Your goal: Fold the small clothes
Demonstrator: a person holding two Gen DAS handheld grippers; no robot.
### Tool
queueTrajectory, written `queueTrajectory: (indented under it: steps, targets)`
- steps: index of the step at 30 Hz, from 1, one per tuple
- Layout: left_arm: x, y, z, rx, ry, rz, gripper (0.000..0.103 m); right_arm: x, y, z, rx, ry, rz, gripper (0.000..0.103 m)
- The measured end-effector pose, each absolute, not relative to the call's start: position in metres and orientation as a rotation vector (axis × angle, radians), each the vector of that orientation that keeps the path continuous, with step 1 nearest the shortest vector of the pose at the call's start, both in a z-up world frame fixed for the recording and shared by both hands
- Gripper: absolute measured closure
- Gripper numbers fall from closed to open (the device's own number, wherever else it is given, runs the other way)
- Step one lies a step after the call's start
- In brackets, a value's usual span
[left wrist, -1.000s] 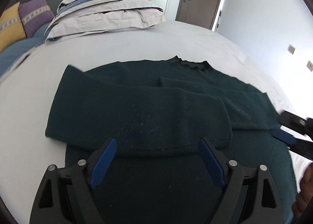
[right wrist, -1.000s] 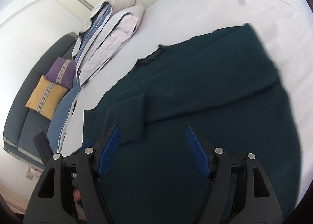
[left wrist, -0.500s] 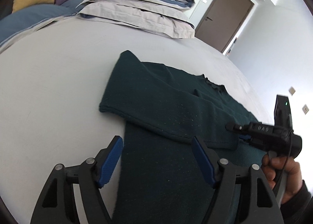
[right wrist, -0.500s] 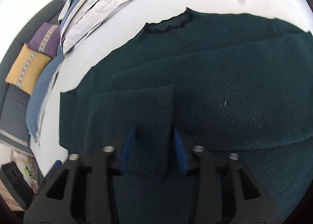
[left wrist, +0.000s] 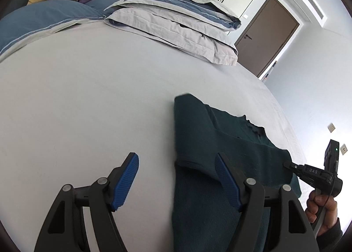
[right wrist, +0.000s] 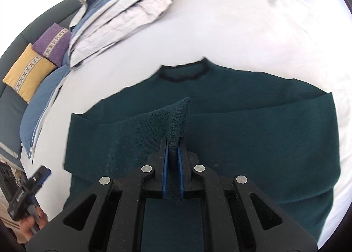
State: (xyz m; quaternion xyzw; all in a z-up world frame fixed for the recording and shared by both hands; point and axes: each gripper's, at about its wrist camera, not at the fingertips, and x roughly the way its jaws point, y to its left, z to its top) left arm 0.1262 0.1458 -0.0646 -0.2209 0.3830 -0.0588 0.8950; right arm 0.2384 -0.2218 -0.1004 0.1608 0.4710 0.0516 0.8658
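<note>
A dark green knit sweater [right wrist: 253, 133] lies flat on the white bed, collar away from me, both sleeves folded across its front. My right gripper [right wrist: 173, 155] is shut on the cuff end of one sleeve [right wrist: 176, 117] and lifts it slightly off the body. In the left wrist view the sweater [left wrist: 211, 141] lies to the right. My left gripper [left wrist: 177, 177] is open and empty, low over the sweater's left edge, one finger over bare sheet. The right gripper [left wrist: 288, 165] shows there at the sweater's far side.
The white bed sheet [left wrist: 88, 97] spreads wide to the left. A stack of folded grey and blue bedding [left wrist: 176, 18] sits at the far end. Blue pillow and yellow and purple cushions [right wrist: 35, 62] lie by a sofa. A brown door [left wrist: 268, 34] stands behind.
My right gripper closed on the sleeve cuff and raised it. My left gripper swung left, off the sweater's middle to its left edge, staying open.
</note>
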Motion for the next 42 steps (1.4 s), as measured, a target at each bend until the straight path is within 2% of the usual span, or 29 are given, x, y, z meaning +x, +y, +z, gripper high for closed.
queueTrajectory:
  steps: [9, 12, 15, 17, 19, 20, 28, 36, 39, 40, 42]
  targets:
    - [0.204, 0.135, -0.067, -0.393, 0.862, -0.096, 0.031, 0.233, -0.266, -0.131, 0.37, 0.995, 0.056, 0.096]
    - [0.227, 0.12, -0.073, -0.343, 0.896, -0.1, 0.038, 0.237, -0.27, -0.143, 0.385, 1.001, 0.065, 0.096]
    - [0.246, 0.103, -0.078, -0.291, 0.916, -0.104, 0.041, 0.241, -0.271, -0.149, 0.383, 0.994, 0.074, 0.096]
    - [0.257, 0.094, -0.083, -0.266, 0.938, -0.102, 0.052, 0.241, -0.273, -0.151, 0.39, 0.989, 0.077, 0.096]
    - [0.269, 0.088, -0.094, -0.253, 0.975, -0.101, 0.072, 0.241, -0.274, -0.153, 0.395, 0.989, 0.072, 0.096]
    - [0.273, 0.085, -0.1, -0.239, 0.991, -0.094, 0.074, 0.241, -0.275, -0.155, 0.395, 0.993, 0.067, 0.096]
    - [0.286, 0.081, -0.117, -0.145, 0.978, -0.102, 0.082, 0.242, -0.277, -0.168, 0.415, 0.98, 0.039, 0.097]
    - [0.289, 0.081, -0.117, -0.128, 0.953, -0.103, 0.084, 0.245, -0.276, -0.173, 0.451, 0.971, 0.026, 0.097]
    - [0.27, 0.082, -0.1, -0.113, 0.927, -0.091, 0.085, 0.242, -0.28, -0.166, 0.499, 0.984, 0.051, 0.092]
    - [0.258, 0.081, -0.091, -0.104, 0.899, -0.102, 0.085, 0.239, -0.281, -0.162, 0.508, 0.981, 0.053, 0.087]
    - [0.234, 0.078, -0.076, -0.067, 0.844, -0.117, 0.085, 0.23, -0.28, -0.155, 0.516, 0.963, 0.064, 0.067]
